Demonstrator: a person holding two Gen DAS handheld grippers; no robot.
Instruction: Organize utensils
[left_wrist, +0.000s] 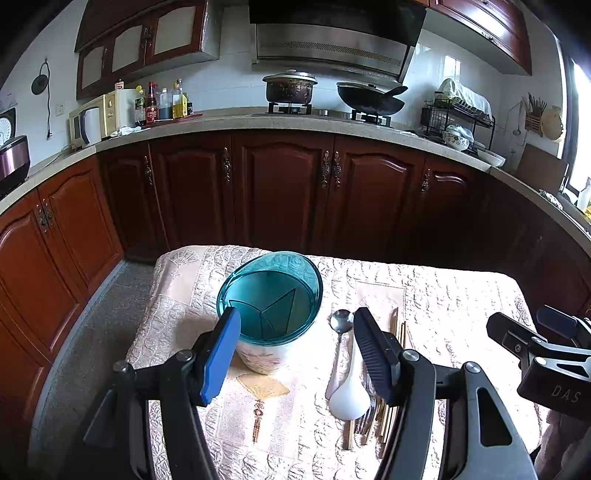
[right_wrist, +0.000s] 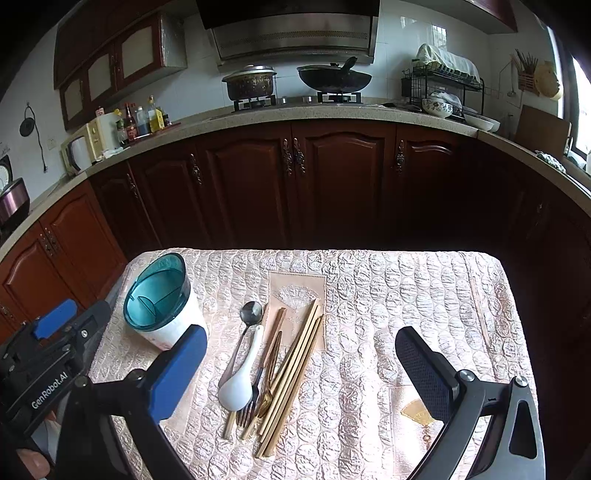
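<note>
A white utensil holder with a teal divided insert (left_wrist: 271, 306) stands upright on the quilted table, also in the right wrist view (right_wrist: 159, 301). Beside it lie a metal spoon (right_wrist: 242, 336), a white ceramic spoon (right_wrist: 242, 376), forks (right_wrist: 255, 395) and several wooden chopsticks (right_wrist: 295, 362) in a loose pile; the metal spoon (left_wrist: 338, 343) and the white spoon (left_wrist: 349, 391) also show in the left wrist view. My left gripper (left_wrist: 295, 321) is open and empty, just in front of the holder. My right gripper (right_wrist: 301, 343) is open and empty above the pile.
The table's quilted cloth (right_wrist: 406, 295) spreads to the right of the pile. Dark wooden cabinets (right_wrist: 295, 177) and a counter with a stove, pot (right_wrist: 251, 85) and wok (right_wrist: 334, 79) stand behind the table. Floor (left_wrist: 99, 314) lies left of it.
</note>
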